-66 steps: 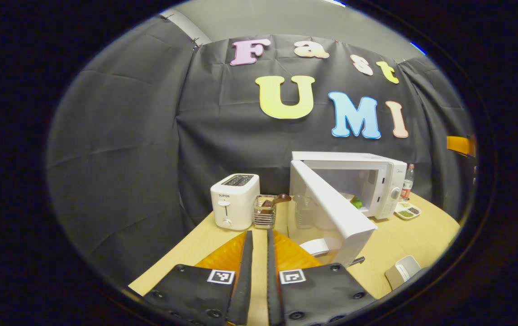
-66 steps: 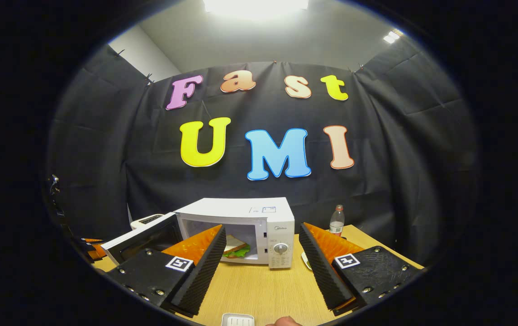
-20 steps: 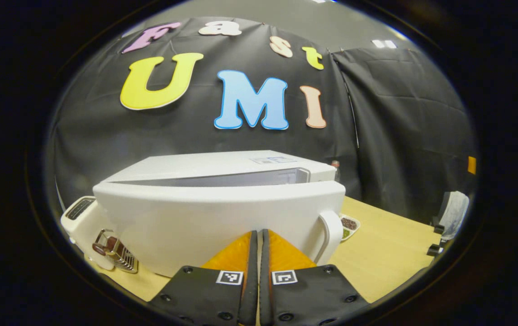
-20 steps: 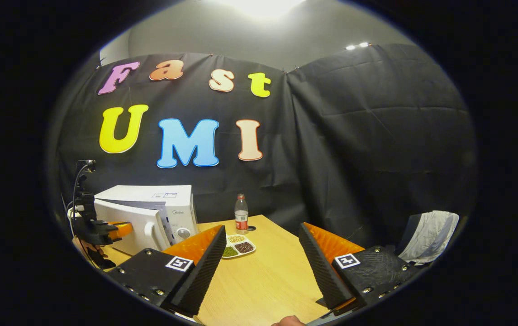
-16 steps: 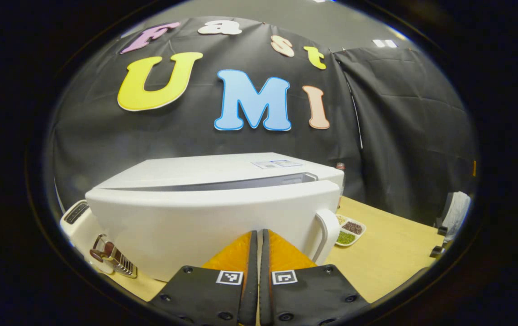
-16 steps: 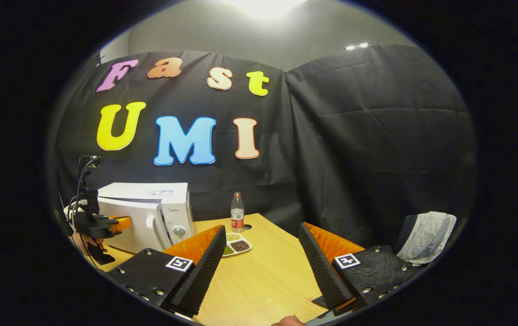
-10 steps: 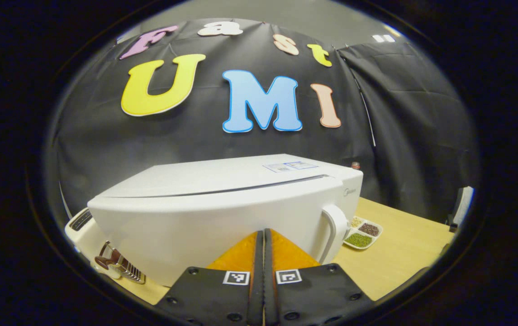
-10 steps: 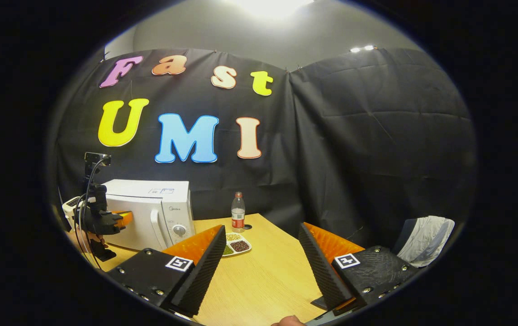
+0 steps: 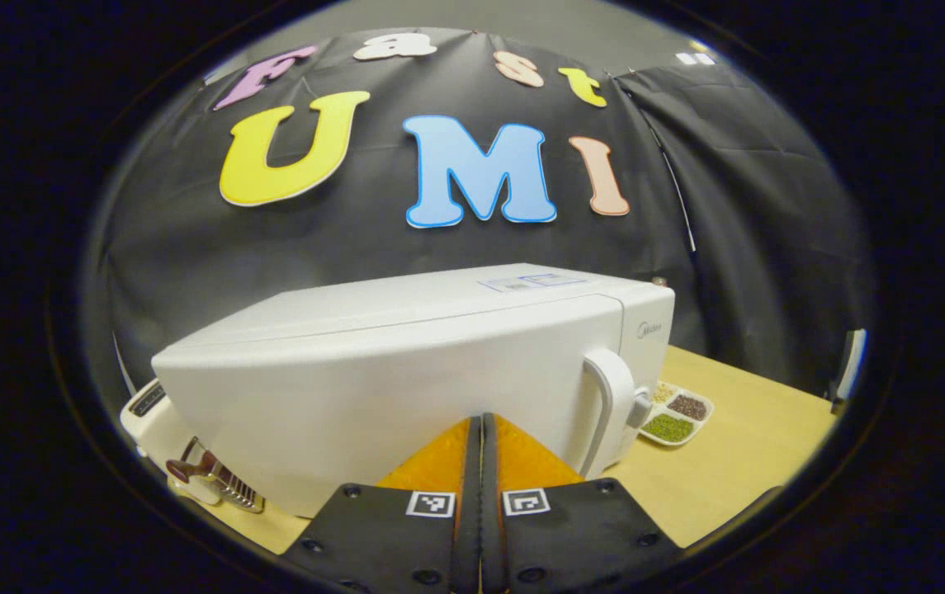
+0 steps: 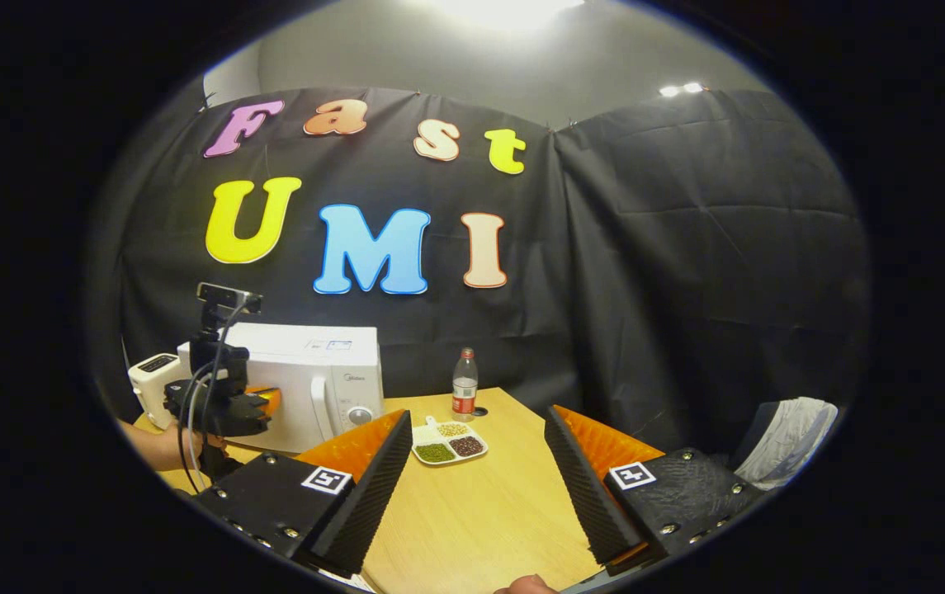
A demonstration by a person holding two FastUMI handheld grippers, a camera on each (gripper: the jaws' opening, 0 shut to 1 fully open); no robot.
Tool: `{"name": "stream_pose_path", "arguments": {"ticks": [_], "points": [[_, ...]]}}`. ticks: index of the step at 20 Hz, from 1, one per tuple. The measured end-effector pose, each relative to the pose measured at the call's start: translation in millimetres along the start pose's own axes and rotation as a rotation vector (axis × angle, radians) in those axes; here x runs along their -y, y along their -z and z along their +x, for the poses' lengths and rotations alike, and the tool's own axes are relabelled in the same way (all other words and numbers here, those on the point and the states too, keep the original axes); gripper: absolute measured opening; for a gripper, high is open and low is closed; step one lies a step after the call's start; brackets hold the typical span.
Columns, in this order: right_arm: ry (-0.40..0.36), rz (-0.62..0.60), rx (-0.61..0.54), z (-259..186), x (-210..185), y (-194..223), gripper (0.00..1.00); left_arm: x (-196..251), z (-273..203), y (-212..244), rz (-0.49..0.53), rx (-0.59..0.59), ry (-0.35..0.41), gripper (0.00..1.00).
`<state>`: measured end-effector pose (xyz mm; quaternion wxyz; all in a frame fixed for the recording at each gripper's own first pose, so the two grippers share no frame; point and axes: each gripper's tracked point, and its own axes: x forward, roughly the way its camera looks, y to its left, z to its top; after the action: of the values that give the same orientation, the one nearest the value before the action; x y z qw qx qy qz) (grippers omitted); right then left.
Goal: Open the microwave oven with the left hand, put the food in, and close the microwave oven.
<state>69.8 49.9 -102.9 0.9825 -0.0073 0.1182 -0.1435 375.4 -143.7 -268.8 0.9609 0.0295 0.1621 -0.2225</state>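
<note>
White microwave oven (image 9: 406, 371) looks shut, so the task seems nearly done: the clenched left hand-held gripper (image 9: 480, 437) presses its door (image 9: 373, 404), the right hand-held gripper (image 10: 476, 462) gapes empty.

toaster (image 10: 152, 375) left of microwave (image 10: 315, 379)

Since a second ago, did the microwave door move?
Yes. The door swung shut against the microwave body; the gap along its top edge is gone. The left gripper, fingers together, presses on it.
</note>
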Motion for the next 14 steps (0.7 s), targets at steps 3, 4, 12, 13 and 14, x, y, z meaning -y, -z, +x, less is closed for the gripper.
{"name": "stream_pose_path", "arguments": {"ticks": [3,4,12,13,14], "points": [[-0.058,0.003,0.019,0,-7,-5,0.97,5,-28,-23,-0.022,0.042,0.001,0.07],[-0.083,0.015,0.024,-1,-9,-7,0.98,6,-42,-33,-0.028,0.063,-0.005,0.07],[-0.28,0.044,0.084,-11,-7,-26,0.97,18,-169,-92,-0.056,0.204,-0.117,0.07],[-0.303,0.043,0.092,-14,-5,-29,0.97,21,-184,-94,-0.06,0.211,-0.135,0.07],[-0.321,0.042,0.102,-17,-2,-31,0.98,22,-199,-97,-0.067,0.215,-0.157,0.07]]}}
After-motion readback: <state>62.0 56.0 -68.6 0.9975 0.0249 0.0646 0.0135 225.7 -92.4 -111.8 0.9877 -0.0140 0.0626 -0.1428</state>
